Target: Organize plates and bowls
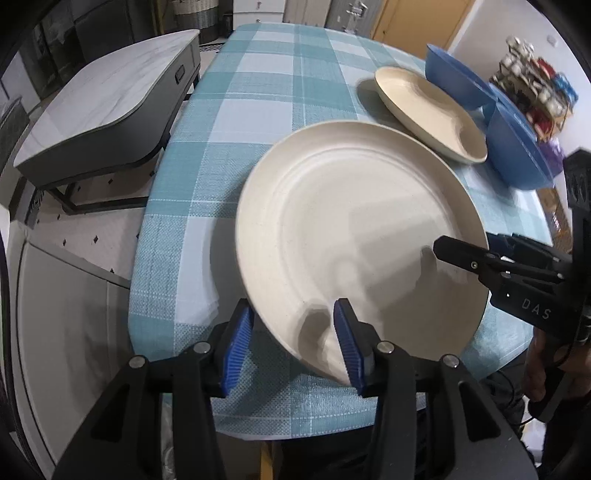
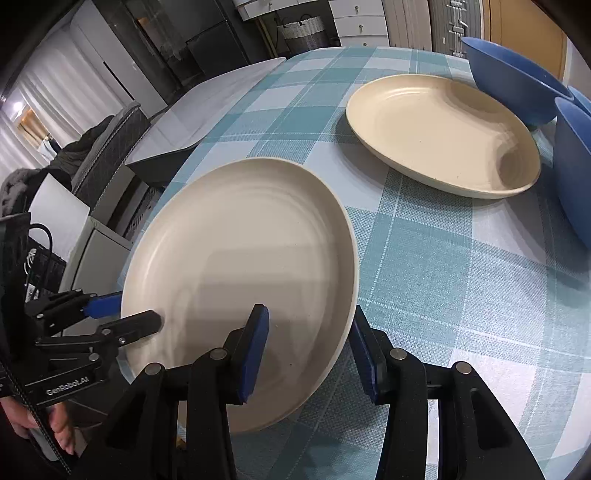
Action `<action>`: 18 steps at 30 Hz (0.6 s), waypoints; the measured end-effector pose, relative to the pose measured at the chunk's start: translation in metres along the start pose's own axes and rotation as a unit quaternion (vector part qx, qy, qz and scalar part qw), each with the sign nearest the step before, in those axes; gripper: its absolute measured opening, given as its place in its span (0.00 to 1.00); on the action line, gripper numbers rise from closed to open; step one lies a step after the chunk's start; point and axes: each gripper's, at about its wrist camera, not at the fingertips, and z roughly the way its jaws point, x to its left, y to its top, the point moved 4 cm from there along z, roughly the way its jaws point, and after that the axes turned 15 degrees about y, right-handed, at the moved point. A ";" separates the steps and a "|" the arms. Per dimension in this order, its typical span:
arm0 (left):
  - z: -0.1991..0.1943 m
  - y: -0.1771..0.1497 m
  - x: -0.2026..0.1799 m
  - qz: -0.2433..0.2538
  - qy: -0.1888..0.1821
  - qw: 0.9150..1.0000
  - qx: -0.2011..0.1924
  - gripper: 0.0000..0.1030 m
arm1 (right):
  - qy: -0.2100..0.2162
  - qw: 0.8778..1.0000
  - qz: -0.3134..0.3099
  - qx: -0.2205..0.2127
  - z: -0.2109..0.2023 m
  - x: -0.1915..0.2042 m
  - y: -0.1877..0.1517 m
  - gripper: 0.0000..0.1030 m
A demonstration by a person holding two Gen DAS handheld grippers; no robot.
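Note:
A large cream plate (image 1: 351, 229) (image 2: 240, 258) hangs slightly tilted over the near end of the checked table (image 1: 277, 92) (image 2: 443, 277), casting a shadow on the cloth. My left gripper (image 1: 293, 314) (image 2: 136, 308) is shut on its near rim, one blue pad on the inside and one under the edge. My right gripper (image 2: 308, 314) (image 1: 467, 242) grips the opposite rim the same way. A second cream plate (image 1: 432, 110) (image 2: 443, 136) lies farther back on the table. Two blue bowls (image 1: 450, 81) (image 2: 509, 81) stand beside it at the right edge.
A grey marble-topped side table (image 1: 103, 103) (image 2: 207, 110) stands against the table's left side. A rack of small items (image 1: 535, 92) is behind the bowls. Cabinets and a wicker basket (image 2: 303, 31) line the far wall. A hand (image 2: 55, 428) holds the left gripper's handle.

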 end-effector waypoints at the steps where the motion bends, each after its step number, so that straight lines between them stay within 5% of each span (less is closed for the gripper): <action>1: 0.000 -0.001 0.004 -0.004 0.006 1.000 0.000 0.43 | 0.000 1.000 -0.001 -0.003 -0.001 0.000 0.000 0.44; 6: -0.022 0.000 0.016 -0.012 0.037 0.999 -0.037 0.43 | -0.010 0.999 -0.014 -0.039 -0.022 0.004 0.004 0.44; 13: -0.085 0.008 0.004 -0.028 0.044 0.988 -0.145 0.46 | -0.039 0.988 -0.063 -0.135 -0.077 0.026 0.016 0.47; 18: -0.123 0.015 -0.025 -0.012 0.027 0.976 -0.216 0.52 | -0.050 0.974 -0.074 -0.209 -0.123 0.036 0.016 0.73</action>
